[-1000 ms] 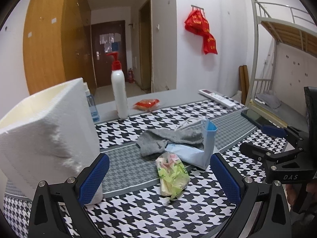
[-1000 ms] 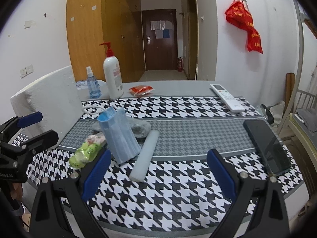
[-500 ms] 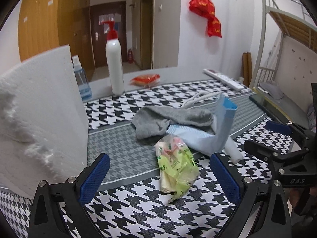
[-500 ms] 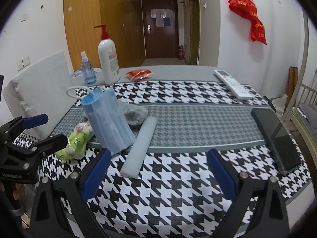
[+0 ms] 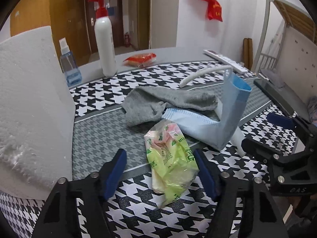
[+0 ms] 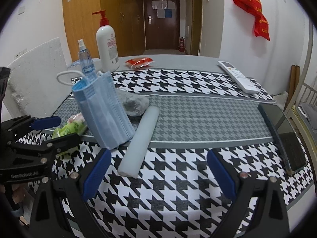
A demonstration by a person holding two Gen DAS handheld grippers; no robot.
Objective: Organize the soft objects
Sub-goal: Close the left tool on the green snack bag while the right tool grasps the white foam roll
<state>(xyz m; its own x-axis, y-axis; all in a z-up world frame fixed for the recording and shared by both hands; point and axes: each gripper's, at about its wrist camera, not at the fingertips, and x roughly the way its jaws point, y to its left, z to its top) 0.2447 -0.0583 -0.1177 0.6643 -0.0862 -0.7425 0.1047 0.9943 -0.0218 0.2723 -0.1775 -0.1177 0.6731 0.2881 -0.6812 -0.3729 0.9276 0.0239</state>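
A green plastic packet [image 5: 170, 162] lies on the houndstooth cloth between the fingers of my left gripper [image 5: 160, 170], which is open around it. Behind it lie a grey sock [image 5: 164, 103] and a bent stack of blue face masks [image 5: 223, 119]. In the right wrist view the masks [image 6: 105, 109] stand upright beside a pale foam roll [image 6: 140, 138], with the sock [image 6: 134, 105] behind and the packet [image 6: 69, 129] to the left. My right gripper [image 6: 158, 170] is open and empty, just in front of the foam roll.
A white foam box [image 5: 29, 103] stands at the left. A pump bottle [image 5: 105, 41], a spray bottle [image 5: 68, 63] and a red packet [image 5: 140, 58] stand at the back. A remote [image 6: 237, 75] and a phone [image 6: 281, 130] lie at the right.
My left gripper has moved forward and lower, so its fingers now straddle the green packet, and they have narrowed. My right gripper has edged closer to the foam roll.
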